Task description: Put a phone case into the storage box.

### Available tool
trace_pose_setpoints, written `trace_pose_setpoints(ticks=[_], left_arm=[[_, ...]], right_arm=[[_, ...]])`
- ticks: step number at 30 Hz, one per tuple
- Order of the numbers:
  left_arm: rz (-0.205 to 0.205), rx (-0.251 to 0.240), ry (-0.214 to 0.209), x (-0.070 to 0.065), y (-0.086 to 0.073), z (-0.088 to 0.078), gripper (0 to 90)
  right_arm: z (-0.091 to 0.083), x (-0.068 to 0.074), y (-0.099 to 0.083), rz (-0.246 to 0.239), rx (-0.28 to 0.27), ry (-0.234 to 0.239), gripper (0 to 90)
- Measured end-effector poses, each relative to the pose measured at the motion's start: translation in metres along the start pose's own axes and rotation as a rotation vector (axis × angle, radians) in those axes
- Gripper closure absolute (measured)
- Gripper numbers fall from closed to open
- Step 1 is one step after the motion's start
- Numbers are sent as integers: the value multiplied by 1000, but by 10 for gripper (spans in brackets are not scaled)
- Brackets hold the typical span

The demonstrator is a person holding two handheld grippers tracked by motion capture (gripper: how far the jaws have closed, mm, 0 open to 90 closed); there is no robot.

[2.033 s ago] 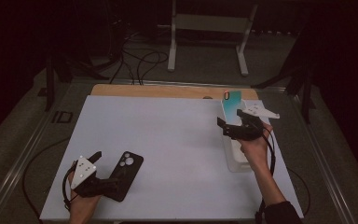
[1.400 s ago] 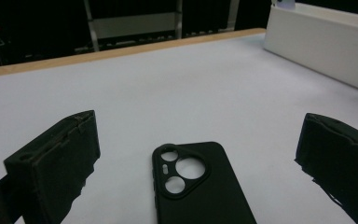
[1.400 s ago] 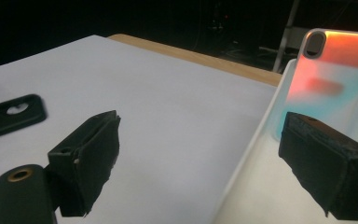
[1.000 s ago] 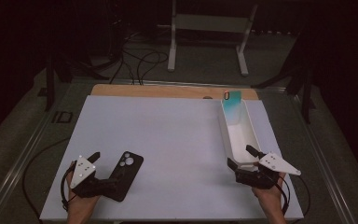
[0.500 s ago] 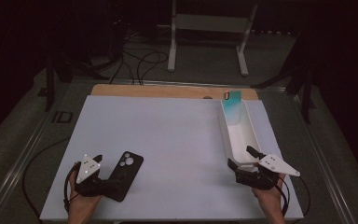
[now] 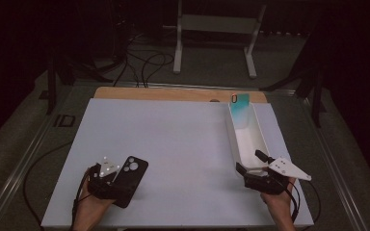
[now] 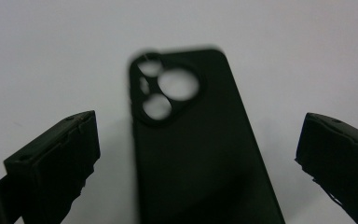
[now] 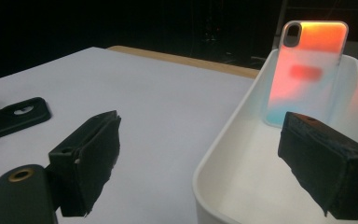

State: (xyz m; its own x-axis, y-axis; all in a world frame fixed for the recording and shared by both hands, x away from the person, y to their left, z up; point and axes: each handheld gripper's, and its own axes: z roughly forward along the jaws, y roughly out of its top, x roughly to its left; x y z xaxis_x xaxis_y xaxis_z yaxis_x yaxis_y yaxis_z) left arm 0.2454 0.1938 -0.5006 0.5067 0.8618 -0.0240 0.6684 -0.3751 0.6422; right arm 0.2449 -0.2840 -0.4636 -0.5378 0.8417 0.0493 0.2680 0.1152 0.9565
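Black phone case (image 6: 131, 179) lying flat on the white table top (image 6: 173, 144), near the front left corner, camera holes turned away from the person. In the left gripper view, same case (image 7: 200, 149) sitting between the two black jaws, a gap of white showing on each side, no jaw touching it. Left gripper (image 6: 107, 179) spread wide, gripping nothing, held low over the near end of the case by the left hand (image 6: 90, 207) at the front edge.

Over by the right edge, a long white tray (image 6: 260, 139) running from the back toward the front. Inside it, at the far end, a shiny see-through phone case (image 6: 241, 109) standing up and leaning on the end wall. Blue-green from the high view, orange and pink with a bit of blue at the bottom in the right gripper view (image 8: 310, 70).

Right gripper (image 6: 251, 162) at the near end of the tray, close to the front right corner, held by the right hand (image 6: 277, 199). Jaws wide apart, empty, one on each side of the tray's near left wall (image 8: 223, 158): one jaw over the table, the other over the inside of the tray. Cannot tell if either jaw touches the wall.

Strip of brown wood (image 6: 173, 94) along the back edge, past the white top.
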Motion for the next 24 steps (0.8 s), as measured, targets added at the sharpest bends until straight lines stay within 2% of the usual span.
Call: trace_pose_setpoints(ticks=[1,3,6,13,17,24], left_arm=[[-1,12,-10,-1,0,2,0],[6,54,1,-2,0,5,0],[7,90,2,-4,-1,10,24],[-9,157,18,-4,-3,17,7],[-14,175,35,-6,-2,18,1],[-25,211,39,-7,1,19,28]], right_arm=[[0,-1,-1,5,1,-1,125],[0,-2,-1,7,1,-2,125],[0,-2,-1,5,-1,-1,125],[-1,-3,-1,7,-3,-6,125],[-1,-3,-1,6,-4,-8,125],[0,-3,-1,4,-4,-12,125]])
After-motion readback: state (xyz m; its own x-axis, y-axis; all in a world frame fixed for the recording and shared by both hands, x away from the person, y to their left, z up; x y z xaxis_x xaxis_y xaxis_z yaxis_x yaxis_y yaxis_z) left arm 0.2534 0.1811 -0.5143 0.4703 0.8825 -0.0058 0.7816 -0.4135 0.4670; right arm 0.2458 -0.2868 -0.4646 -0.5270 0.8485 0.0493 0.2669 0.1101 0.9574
